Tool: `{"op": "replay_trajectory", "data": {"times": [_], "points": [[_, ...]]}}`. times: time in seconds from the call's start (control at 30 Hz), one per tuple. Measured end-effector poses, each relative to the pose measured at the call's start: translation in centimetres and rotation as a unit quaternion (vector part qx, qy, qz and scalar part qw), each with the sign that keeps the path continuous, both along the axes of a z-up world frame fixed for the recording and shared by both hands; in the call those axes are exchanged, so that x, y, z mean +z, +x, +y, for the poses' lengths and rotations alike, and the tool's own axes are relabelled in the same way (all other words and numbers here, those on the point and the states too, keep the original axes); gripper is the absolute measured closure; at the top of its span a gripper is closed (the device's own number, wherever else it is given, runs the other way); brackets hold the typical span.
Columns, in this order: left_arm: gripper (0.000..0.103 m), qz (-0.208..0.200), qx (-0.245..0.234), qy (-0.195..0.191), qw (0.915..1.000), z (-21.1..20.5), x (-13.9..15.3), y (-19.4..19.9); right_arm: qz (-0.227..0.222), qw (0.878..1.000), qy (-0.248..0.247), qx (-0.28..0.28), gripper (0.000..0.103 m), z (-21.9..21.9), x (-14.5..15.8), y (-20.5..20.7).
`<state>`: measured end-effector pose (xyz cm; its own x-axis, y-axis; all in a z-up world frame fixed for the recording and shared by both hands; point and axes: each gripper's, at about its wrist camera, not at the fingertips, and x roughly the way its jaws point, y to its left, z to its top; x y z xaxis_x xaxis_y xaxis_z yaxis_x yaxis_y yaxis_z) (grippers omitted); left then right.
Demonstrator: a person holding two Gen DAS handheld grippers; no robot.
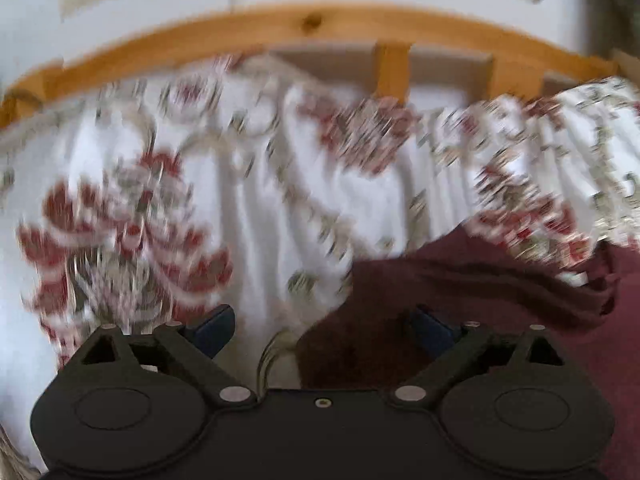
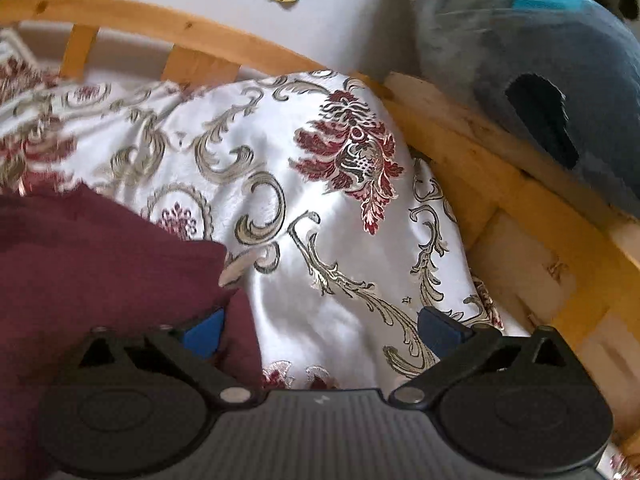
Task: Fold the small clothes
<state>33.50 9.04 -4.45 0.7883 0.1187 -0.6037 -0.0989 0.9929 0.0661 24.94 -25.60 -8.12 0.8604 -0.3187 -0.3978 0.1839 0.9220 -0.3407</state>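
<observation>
Left tool [image 1: 322, 326]: jaws spread wide, gripping nothing
Right tool [image 2: 324, 330]: jaws spread wide, gripping nothing
Maroon garment [image 2: 100, 248]: lies on the floral bedspread [image 2: 320, 240]

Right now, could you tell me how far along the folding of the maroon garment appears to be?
Done: the maroon garment lies on the patterned bedspread, one straight edge hinting at a fold, though blur hides how many. In hand: nothing; the left gripper and right gripper are both open, cloth beneath their fingers but unpinched. Left: probably another fold, as bunched fabric shows in the left wrist view.
</observation>
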Motion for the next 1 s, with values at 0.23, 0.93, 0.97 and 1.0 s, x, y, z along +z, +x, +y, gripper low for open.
{"op": "replay_trajectory", "data": {"times": [0.23,0.93,0.97,1.0], "points": [[0.002,-0.066,-0.158,-0.007,0.9851,-5.4,0.7,-1.9,-0.015,1.000,0.010,0.023,0.000,0.3,1.0,-0.3],[0.001,0.067,-0.060,0.006,0.9959,-7.5,-0.2,5.3,-0.012,0.993,0.113,-0.028,0.000,-3.5,1.9,-2.2],[0.001,0.069,-0.051,-0.009,0.9963,-6.8,0.7,4.6,-0.012,0.992,0.123,-0.028,0.000,-3.7,2.0,-2.5],[0.001,0.069,-0.046,-0.019,0.9964,-6.4,1.3,3.9,-0.010,0.991,0.134,-0.026,0.000,-3.9,2.1,-2.9]]}}
